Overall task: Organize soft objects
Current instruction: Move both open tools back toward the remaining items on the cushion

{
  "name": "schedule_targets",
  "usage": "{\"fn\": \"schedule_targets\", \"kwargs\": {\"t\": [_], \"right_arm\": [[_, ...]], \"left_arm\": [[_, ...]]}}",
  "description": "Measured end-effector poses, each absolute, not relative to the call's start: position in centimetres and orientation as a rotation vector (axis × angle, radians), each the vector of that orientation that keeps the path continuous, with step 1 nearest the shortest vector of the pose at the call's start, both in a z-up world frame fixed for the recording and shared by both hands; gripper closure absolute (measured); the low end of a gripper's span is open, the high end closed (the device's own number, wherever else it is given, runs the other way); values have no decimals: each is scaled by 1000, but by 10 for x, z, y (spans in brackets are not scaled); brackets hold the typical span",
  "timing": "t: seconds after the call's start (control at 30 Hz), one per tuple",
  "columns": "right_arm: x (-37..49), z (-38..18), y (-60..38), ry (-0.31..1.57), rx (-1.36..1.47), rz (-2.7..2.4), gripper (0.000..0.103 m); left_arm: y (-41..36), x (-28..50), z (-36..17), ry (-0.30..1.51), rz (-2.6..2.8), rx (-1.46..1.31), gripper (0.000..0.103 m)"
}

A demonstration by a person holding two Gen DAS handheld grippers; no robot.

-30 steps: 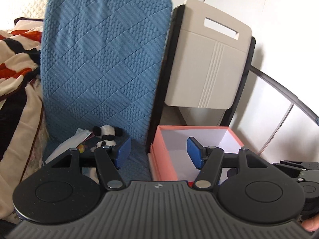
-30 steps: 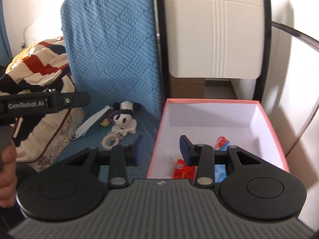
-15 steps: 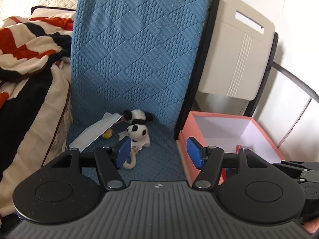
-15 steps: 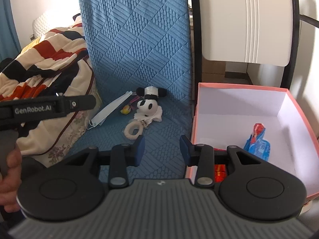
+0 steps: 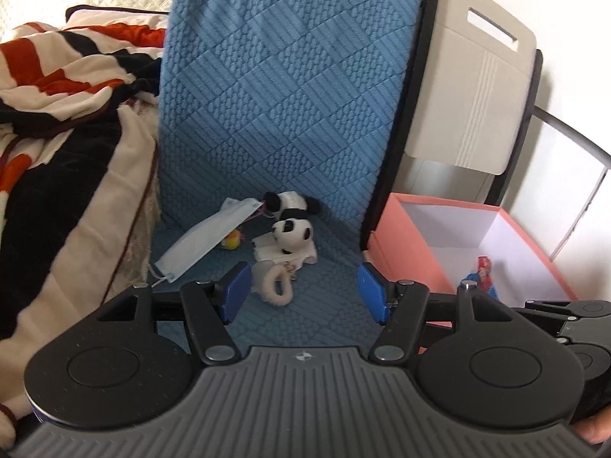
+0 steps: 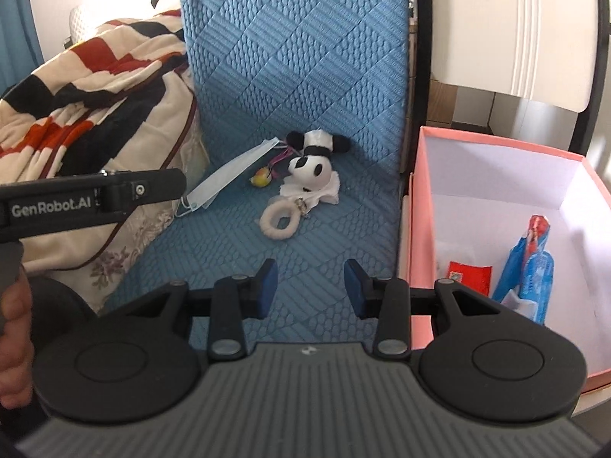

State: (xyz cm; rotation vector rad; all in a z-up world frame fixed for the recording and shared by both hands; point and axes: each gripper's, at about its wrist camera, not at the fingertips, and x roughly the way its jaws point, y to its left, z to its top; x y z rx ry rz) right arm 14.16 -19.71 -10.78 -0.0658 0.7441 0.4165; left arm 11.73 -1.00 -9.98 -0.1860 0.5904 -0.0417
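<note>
My left claw (image 5: 303,292), spread and empty, is nearer; panda toy (image 5: 292,233) lies at 12 o'clock, ring nearest.

The left hand-held gripper (image 5: 305,290) tilts downward, its blue pads (image 5: 237,293) set wide apart with nothing between them. The right hand-held gripper (image 6: 310,288) also tilts downward, its pads (image 6: 267,287) closer together but still parted and empty. In the right wrist view, a hand (image 6: 15,347) grips the left tool's handle at the left edge.
</note>
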Motion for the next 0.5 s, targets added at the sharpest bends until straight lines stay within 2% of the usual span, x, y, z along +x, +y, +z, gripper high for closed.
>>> {"fn": "schedule_targets", "kwargs": {"t": [0.5], "right_arm": [[138, -143, -175, 766, -141, 413, 61]], "left_arm": [[12, 108, -136, 637, -20, -233, 35]]}}
